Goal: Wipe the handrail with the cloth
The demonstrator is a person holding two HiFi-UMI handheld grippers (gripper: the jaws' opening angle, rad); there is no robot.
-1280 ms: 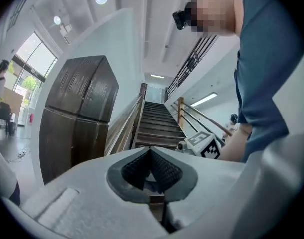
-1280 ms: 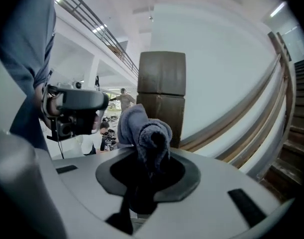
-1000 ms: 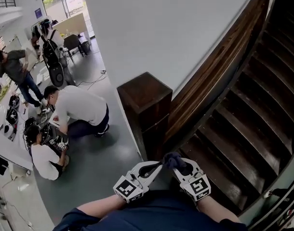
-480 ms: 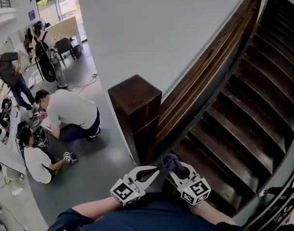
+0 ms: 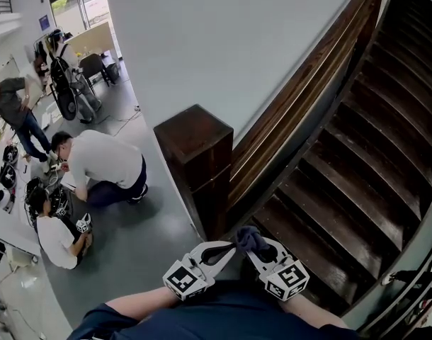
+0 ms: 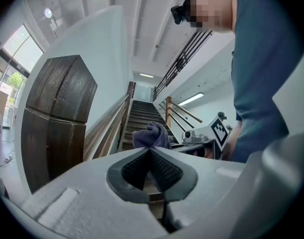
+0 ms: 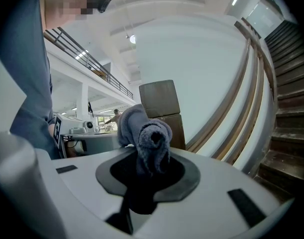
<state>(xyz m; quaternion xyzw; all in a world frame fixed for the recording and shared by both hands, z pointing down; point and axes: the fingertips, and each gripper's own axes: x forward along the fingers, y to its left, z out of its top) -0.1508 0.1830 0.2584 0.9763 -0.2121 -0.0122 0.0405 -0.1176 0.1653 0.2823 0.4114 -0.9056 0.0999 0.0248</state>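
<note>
Ok, head view: grey floor (image 5: 145, 225) left of the dark wooden newel post (image 5: 193, 147), white wall (image 5: 223, 41) behind it, one handrail (image 5: 315, 83) climbing from the post along that wall, dark wooden stairs (image 5: 357, 154) right of the post. Three people I can count left of the post: one standing (image 5: 14, 112), one kneeling (image 5: 103, 163), one crouching (image 5: 57, 236). Two grippers below the post's foot: left gripper (image 5: 229, 246) and right gripper (image 5: 253, 250), tips close together. One dark cloth (image 5: 253, 238) is bunched at the right one's tips, clear of the handrail. Left gripper view: jaws pressed together, nothing between them; the cloth shows just beyond, post off to the left. Right gripper view: jaws clamped on the cloth, a wad standing up in front of the post; handrail runs up right of the post.
</note>
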